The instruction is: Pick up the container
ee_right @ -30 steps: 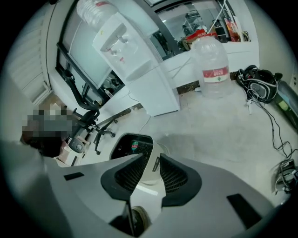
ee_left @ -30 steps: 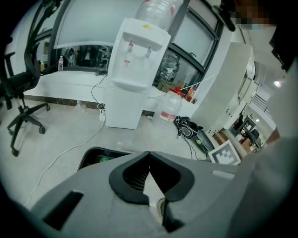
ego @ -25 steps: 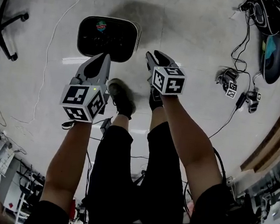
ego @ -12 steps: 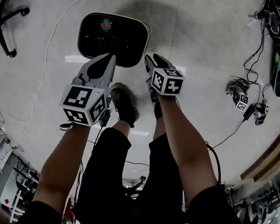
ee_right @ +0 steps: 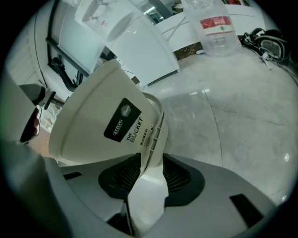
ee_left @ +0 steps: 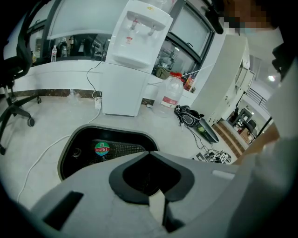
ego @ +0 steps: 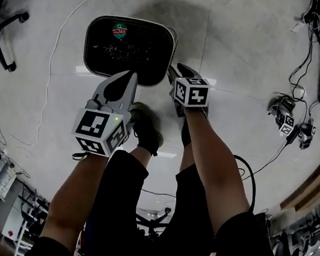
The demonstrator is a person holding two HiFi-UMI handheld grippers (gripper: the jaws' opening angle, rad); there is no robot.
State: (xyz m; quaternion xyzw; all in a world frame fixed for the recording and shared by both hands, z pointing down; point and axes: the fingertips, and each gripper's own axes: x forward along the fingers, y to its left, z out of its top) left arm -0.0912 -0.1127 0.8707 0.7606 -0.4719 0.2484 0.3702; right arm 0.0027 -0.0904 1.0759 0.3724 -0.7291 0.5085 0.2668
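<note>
The right claw (ee_right: 150, 158) is clamped on the rim of the white bucket (ee_right: 93, 111), which sits tilted in its grip over the grey floor (ee_right: 242, 102). The left claw (ee_left: 149, 152) is pinched together with nothing in it, just beside the bucket's near rim.

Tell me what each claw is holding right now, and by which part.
The right claw grips the white container by its rim, which sits between the pads. The left claw is shut and empty.
</note>
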